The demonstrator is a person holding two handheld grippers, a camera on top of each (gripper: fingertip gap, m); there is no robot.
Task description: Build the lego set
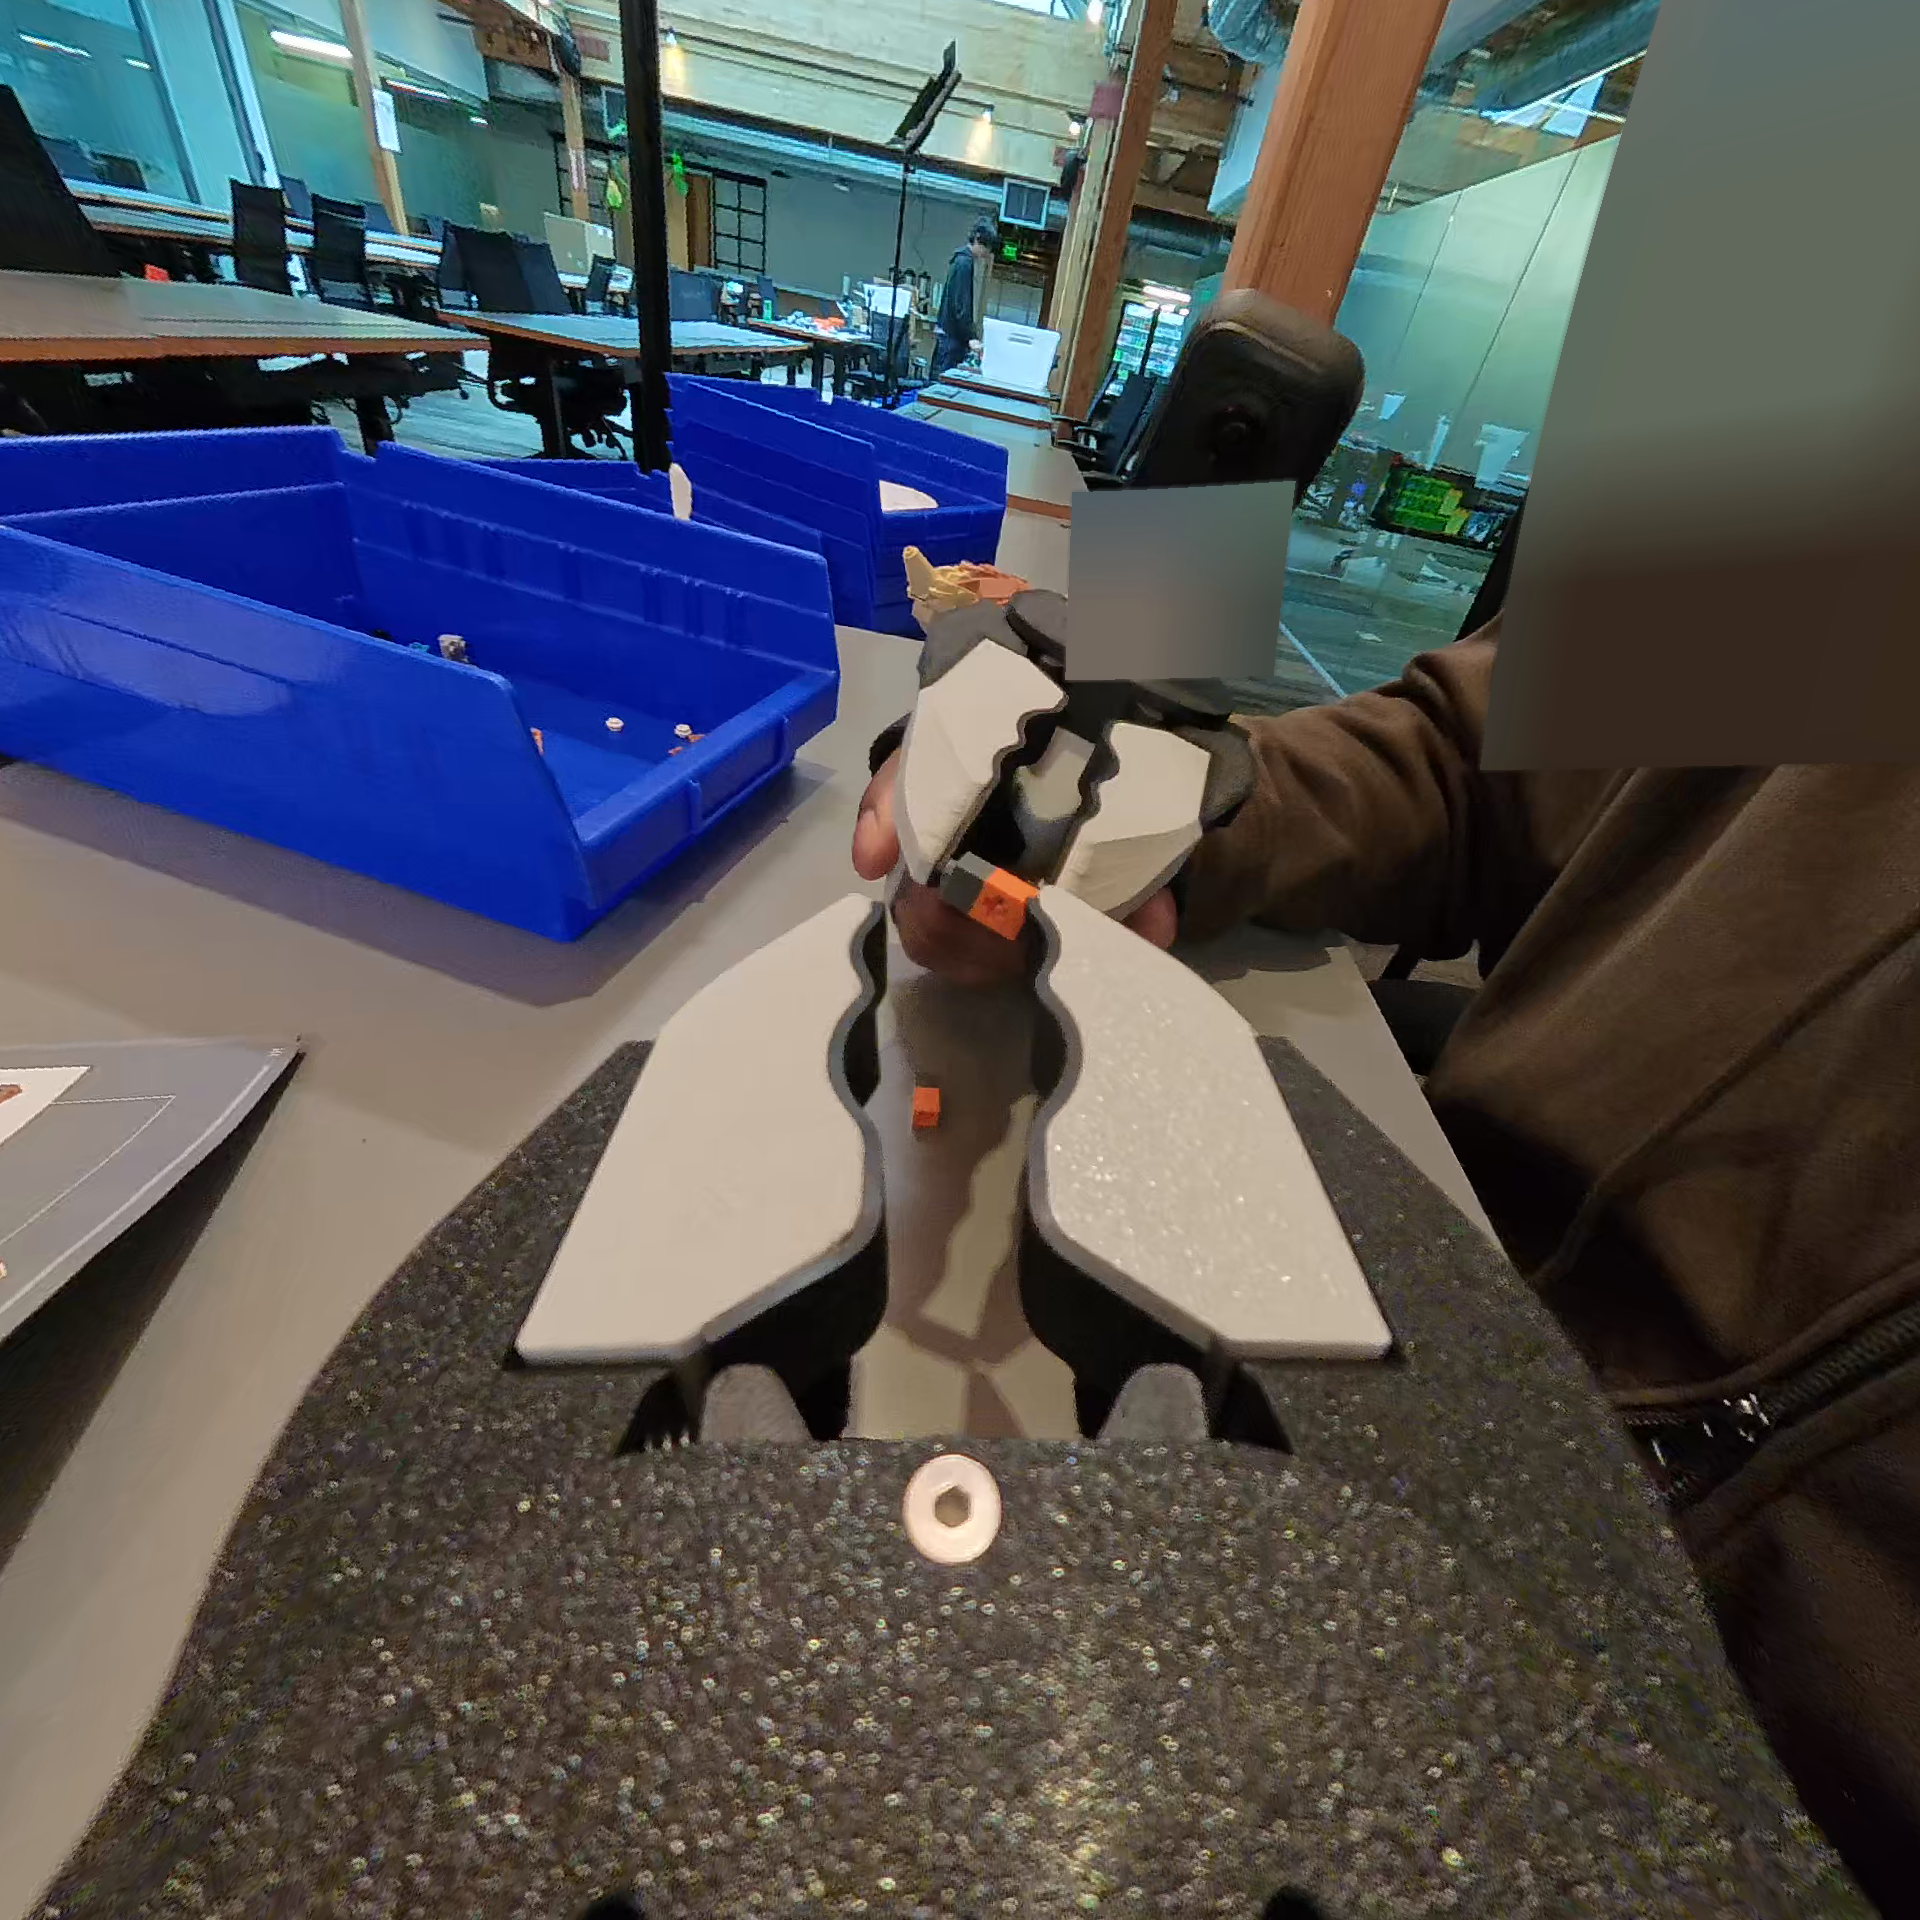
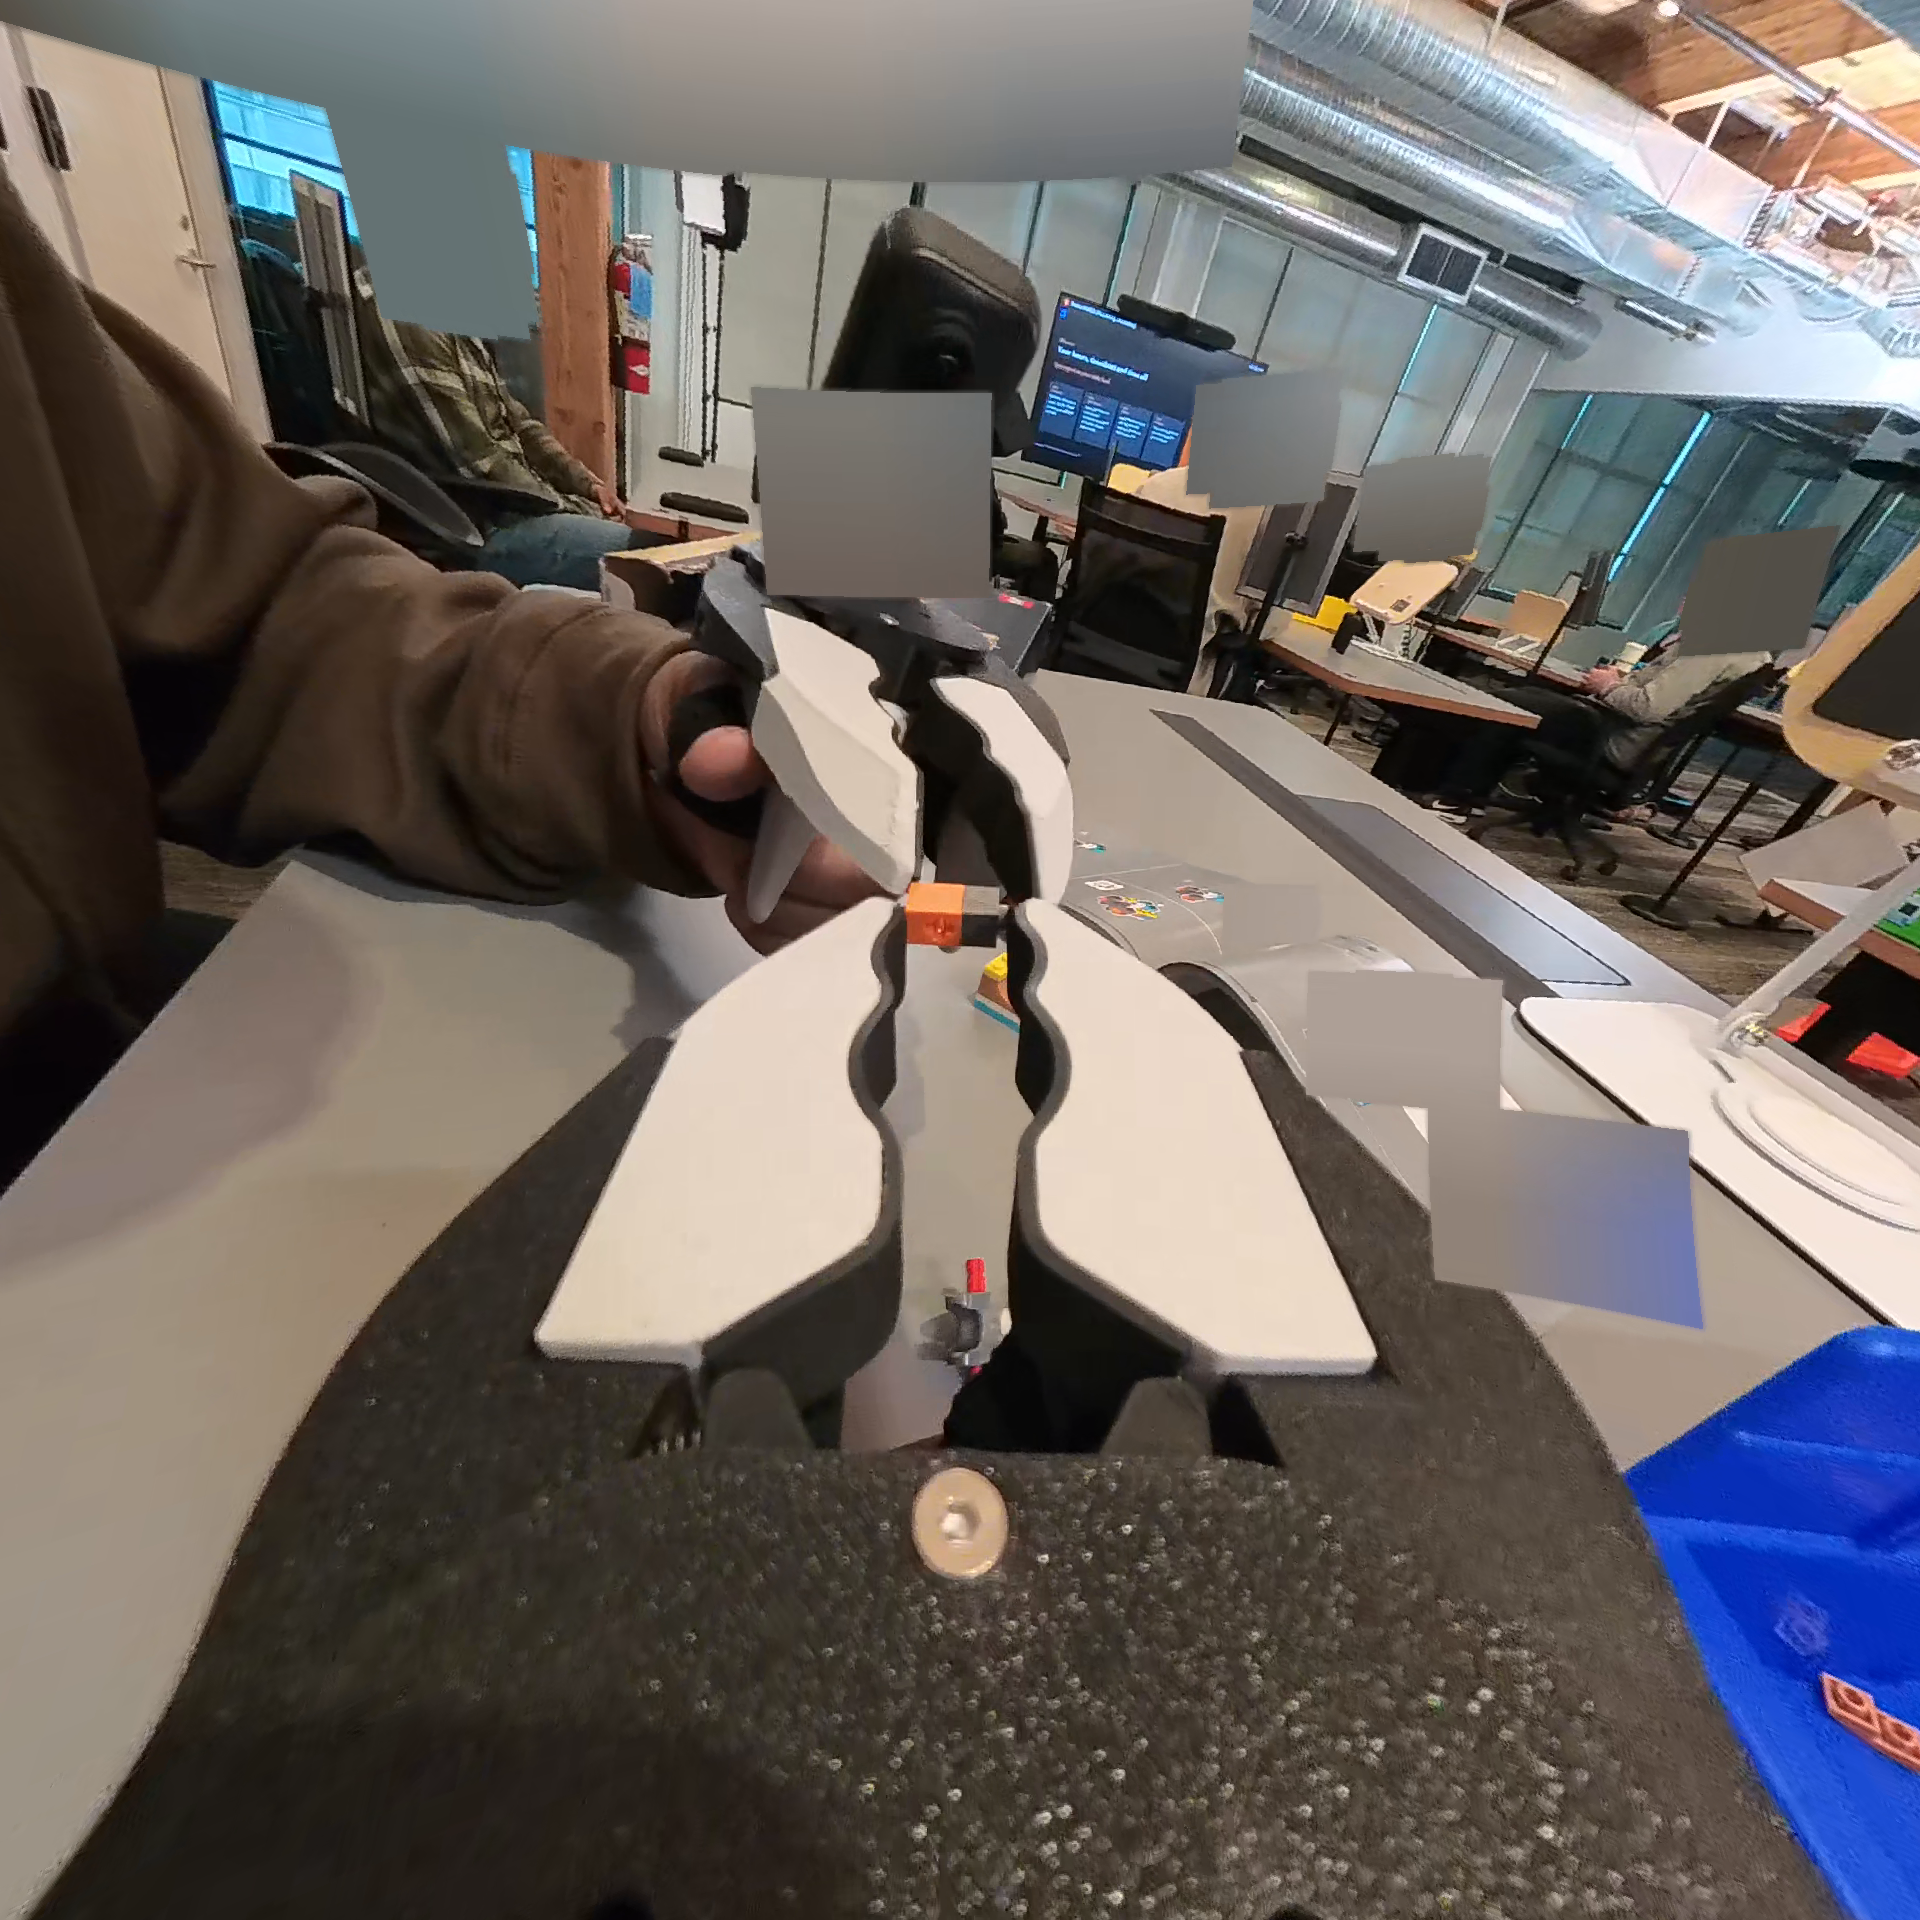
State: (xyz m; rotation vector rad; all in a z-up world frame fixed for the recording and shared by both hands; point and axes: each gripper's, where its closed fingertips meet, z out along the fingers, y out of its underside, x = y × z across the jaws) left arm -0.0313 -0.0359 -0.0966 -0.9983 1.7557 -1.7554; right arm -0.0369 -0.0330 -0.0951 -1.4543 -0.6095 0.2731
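While the left gripper and right gripper meet tip to tip above the table, both appear clamped on one small orange-and-grey brick pair. The build looks early: a loose orange brick lies below, more pieces wait in the blue bin, and a partial model sits behind.
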